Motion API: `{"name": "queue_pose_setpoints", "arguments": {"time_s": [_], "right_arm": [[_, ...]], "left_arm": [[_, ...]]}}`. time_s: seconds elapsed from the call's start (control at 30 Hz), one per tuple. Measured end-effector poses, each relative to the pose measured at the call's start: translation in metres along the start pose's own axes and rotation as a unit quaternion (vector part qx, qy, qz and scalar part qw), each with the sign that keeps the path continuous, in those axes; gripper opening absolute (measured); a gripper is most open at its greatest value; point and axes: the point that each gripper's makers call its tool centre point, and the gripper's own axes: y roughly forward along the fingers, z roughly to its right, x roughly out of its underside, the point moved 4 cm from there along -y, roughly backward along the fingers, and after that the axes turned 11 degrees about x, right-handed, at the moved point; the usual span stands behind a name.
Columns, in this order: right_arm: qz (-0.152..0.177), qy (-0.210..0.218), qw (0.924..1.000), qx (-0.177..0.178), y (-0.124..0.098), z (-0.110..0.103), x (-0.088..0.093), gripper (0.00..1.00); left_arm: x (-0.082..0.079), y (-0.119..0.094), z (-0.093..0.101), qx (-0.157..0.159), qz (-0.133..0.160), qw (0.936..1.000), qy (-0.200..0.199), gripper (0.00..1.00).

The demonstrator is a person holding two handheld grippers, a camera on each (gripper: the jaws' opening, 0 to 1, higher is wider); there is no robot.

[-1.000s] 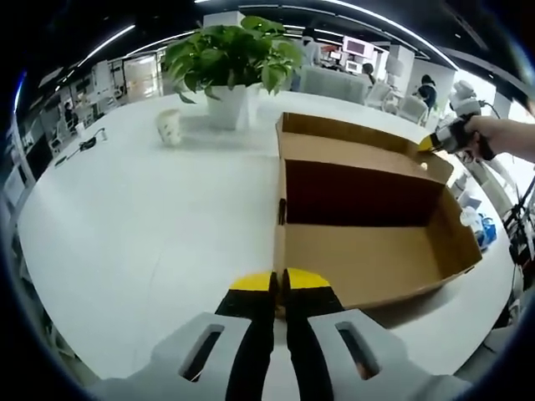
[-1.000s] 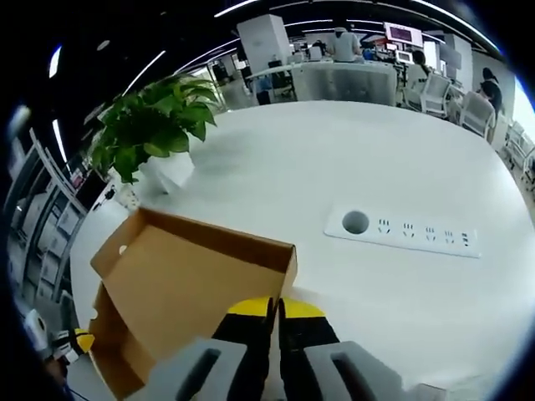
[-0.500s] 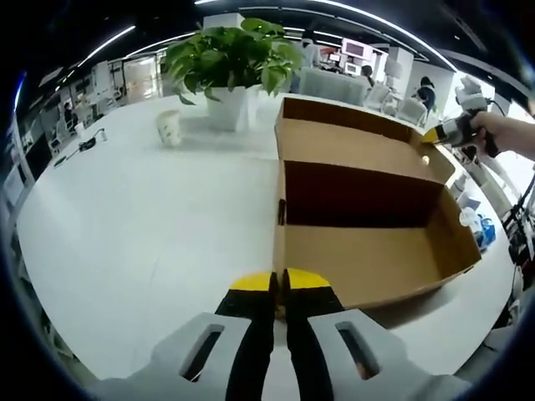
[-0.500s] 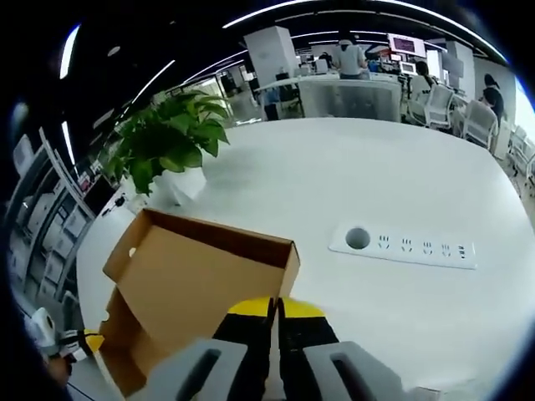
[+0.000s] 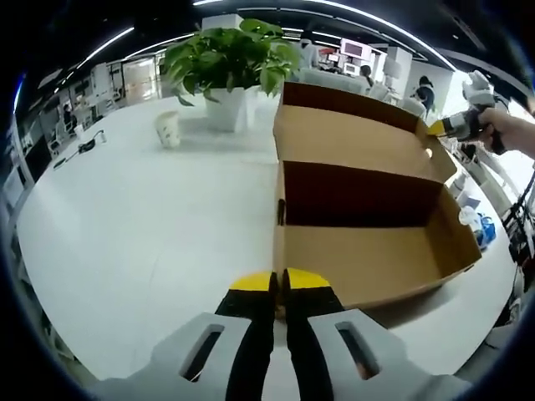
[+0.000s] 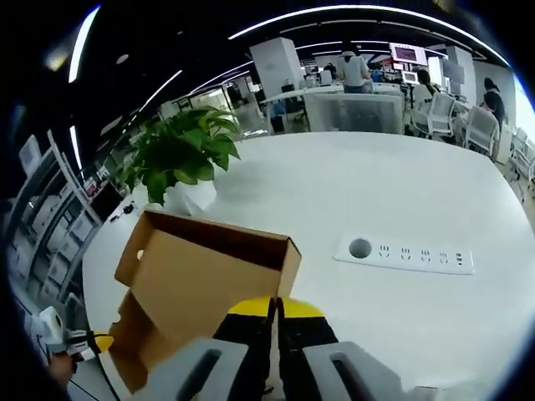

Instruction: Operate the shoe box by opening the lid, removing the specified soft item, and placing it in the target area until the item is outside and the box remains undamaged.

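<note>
Lifting the lid (image 5: 355, 138) of a brown cardboard shoe box (image 5: 376, 251) is the step in hand. The box sits near the front right edge of a large white tabletop (image 5: 142, 234), its hinged lid swung up and tilting back. In the left gripper view, the right tool (image 5: 435, 128) comes in from the right with its yellow tips pressed together on the lid's far corner, apparently pinching that corner to hold the lid raised. In the right gripper view, the right tool (image 6: 276, 305) has its two dark, yellow-tipped halves shut tight against the lid (image 6: 209, 280) edge just in front of it.

The left tool (image 5: 279, 280) rests at the box's near short end, halves pressed together on the end wall's rim, probably steadying the box so it does not slide or tear while the lid rises.

Inside, the box floor looks bare cardboard; no soft item can be made out, though the shaded far side is hard to read.

A potted plant (image 5: 230, 58) and a small white cup (image 5: 169, 127) stand well behind the box, and a flush power strip (image 6: 405, 255) lies in the tabletop.
</note>
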Motion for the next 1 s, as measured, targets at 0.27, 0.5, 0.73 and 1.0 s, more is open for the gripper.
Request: {"name": "queue_pose_setpoints", "arguments": {"time_s": [0.27, 0.5, 0.73, 1.0], "right_arm": [[0.020, -0.005, 0.9997, -0.013, -0.015, -0.006, -0.005, 0.00], [0.038, -0.003, 0.9991, -0.017, -0.024, -0.008, -0.004, 0.00], [0.064, -0.016, 0.9975, -0.026, -0.039, -0.013, -0.001, 0.00], [0.082, -0.025, 0.9959, -0.029, -0.050, -0.015, 0.002, 0.00]], "left_arm": [[0.000, 0.000, 0.000, 0.001, 0.001, 1.0000, 0.000, 0.02], [0.001, 0.000, 0.000, 0.002, 0.002, 1.0000, 0.000, 0.02], [0.000, -0.001, 0.001, 0.001, 0.003, 1.0000, -0.001, 0.02], [0.001, -0.001, 0.002, 0.002, 0.005, 1.0000, -0.002, 0.02]]}}
